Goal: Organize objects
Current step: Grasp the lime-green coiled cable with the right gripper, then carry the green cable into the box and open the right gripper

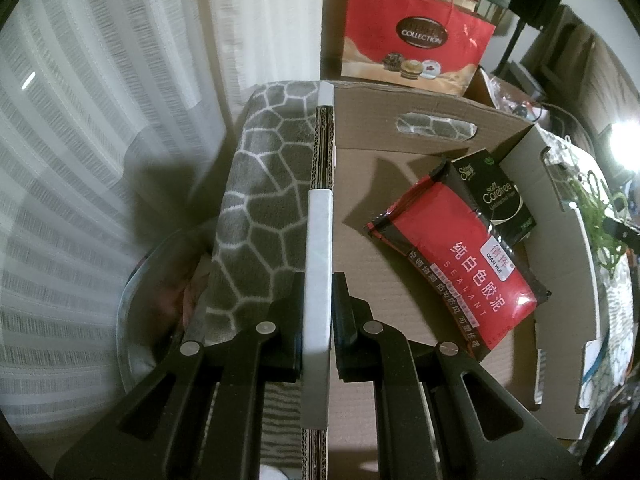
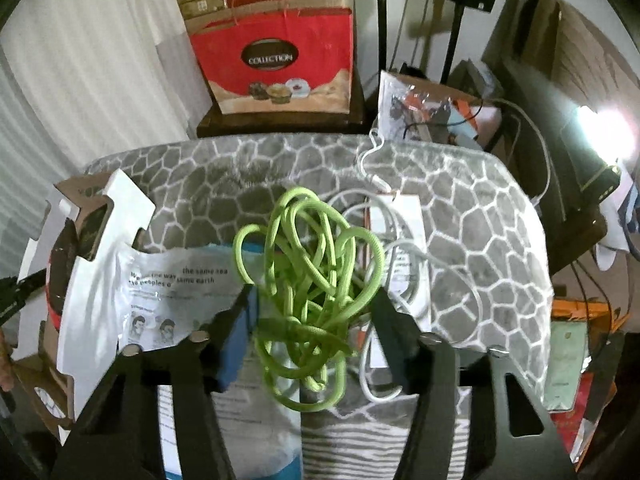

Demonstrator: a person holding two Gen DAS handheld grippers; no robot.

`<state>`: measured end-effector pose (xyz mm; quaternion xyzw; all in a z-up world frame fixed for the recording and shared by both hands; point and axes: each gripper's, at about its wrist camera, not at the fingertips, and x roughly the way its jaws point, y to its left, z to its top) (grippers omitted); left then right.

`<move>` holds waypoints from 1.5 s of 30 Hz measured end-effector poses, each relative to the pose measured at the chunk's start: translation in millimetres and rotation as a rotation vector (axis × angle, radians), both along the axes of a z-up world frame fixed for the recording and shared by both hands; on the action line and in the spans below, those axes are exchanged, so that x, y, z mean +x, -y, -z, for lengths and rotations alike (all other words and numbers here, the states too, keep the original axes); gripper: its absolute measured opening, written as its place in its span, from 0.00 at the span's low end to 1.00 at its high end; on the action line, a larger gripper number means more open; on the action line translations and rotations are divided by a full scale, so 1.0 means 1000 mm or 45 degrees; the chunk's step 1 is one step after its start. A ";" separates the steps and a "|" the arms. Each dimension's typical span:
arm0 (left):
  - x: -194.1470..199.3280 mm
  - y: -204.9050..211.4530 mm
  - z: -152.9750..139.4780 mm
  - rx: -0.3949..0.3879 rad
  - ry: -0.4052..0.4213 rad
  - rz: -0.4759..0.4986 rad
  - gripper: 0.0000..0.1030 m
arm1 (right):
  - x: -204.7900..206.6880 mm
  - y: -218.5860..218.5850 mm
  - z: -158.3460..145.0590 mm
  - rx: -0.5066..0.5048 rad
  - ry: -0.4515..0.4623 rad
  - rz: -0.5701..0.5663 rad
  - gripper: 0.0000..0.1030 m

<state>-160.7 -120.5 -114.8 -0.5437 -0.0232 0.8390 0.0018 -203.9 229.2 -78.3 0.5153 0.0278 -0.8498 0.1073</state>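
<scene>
My left gripper (image 1: 319, 280) is shut on the white-edged side wall (image 1: 320, 220) of an open cardboard box (image 1: 380, 184). A red sealant pack (image 1: 456, 264) lies in the box, partly over a black Carefree carton (image 1: 496, 196). In the right wrist view, my right gripper (image 2: 313, 292) stands open, pointing down over a tangle of green cord (image 2: 312, 280). The cord sits between the jaws, its loops close to both fingers. Part of the tangle also shows beyond the box's right wall, as the green cord (image 1: 596, 216).
A grey cushion with a white stone pattern (image 2: 480, 220) carries the cord, a white cable (image 2: 400, 256) and a printed white plastic bag (image 2: 160, 292). The box's notched flap (image 2: 116, 200) stands at the left. A red gift bag (image 2: 276, 52) stands behind, and curtains hang at the left.
</scene>
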 end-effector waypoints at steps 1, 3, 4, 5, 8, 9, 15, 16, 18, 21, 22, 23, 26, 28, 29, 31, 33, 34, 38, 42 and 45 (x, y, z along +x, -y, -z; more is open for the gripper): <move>0.000 0.000 0.000 0.000 0.000 0.000 0.10 | -0.001 0.001 0.003 -0.001 0.012 -0.001 0.45; 0.000 0.000 0.000 0.000 0.000 -0.001 0.10 | -0.002 0.001 0.008 0.009 0.026 0.000 0.37; 0.000 0.000 0.000 -0.001 0.001 0.000 0.10 | -0.002 0.002 0.009 0.012 0.027 0.001 0.28; 0.000 0.000 0.000 -0.002 0.001 0.000 0.10 | -0.002 0.002 0.010 0.004 0.033 -0.002 0.26; 0.000 0.000 0.000 -0.001 0.001 0.000 0.10 | -0.002 0.000 0.008 -0.022 0.036 0.000 0.18; 0.000 0.000 0.000 0.000 0.001 0.000 0.10 | -0.002 0.000 0.006 -0.026 0.031 0.000 0.16; 0.000 0.000 0.000 0.003 0.007 -0.002 0.10 | 0.000 -0.001 -0.012 -0.062 0.001 0.006 0.13; 0.000 0.000 0.000 0.002 0.007 -0.001 0.10 | 0.001 -0.001 -0.015 -0.068 -0.005 0.006 0.13; 0.000 0.000 0.000 0.005 0.007 -0.002 0.10 | 0.002 -0.001 -0.023 -0.081 -0.017 0.004 0.13; 0.001 0.001 0.000 0.015 0.010 -0.007 0.10 | 0.006 0.002 -0.037 -0.090 -0.046 -0.008 0.12; 0.001 0.000 0.000 0.016 0.010 -0.008 0.10 | 0.007 0.003 -0.041 -0.091 -0.057 -0.011 0.12; 0.001 0.000 0.000 0.016 0.010 -0.008 0.10 | 0.008 0.004 -0.046 -0.092 -0.069 -0.012 0.12; 0.000 0.001 0.000 0.027 0.010 -0.013 0.10 | 0.012 0.011 -0.063 -0.096 -0.100 -0.041 0.12; 0.000 0.002 0.000 0.035 0.011 -0.016 0.10 | 0.015 0.016 -0.071 -0.096 -0.115 -0.062 0.12; 0.000 0.002 0.000 0.038 0.012 -0.016 0.10 | 0.017 0.020 -0.076 -0.102 -0.121 -0.076 0.12; 0.000 0.002 0.000 0.042 0.014 -0.018 0.10 | 0.020 0.027 -0.083 -0.124 -0.122 -0.106 0.12; -0.001 0.002 0.000 0.046 0.016 -0.020 0.10 | 0.025 0.038 -0.090 -0.152 -0.125 -0.146 0.12; -0.001 0.002 0.000 0.048 0.016 -0.021 0.10 | 0.028 0.044 -0.094 -0.163 -0.128 -0.169 0.12; 0.000 0.004 0.000 0.055 0.018 -0.026 0.10 | 0.042 0.073 -0.102 -0.208 -0.119 -0.270 0.12; 0.000 0.004 0.000 0.058 0.019 -0.028 0.10 | 0.057 0.107 -0.100 -0.274 -0.068 -0.379 0.12; 0.000 0.004 0.000 0.061 0.020 -0.031 0.10 | 0.067 0.133 -0.094 -0.296 -0.033 -0.451 0.12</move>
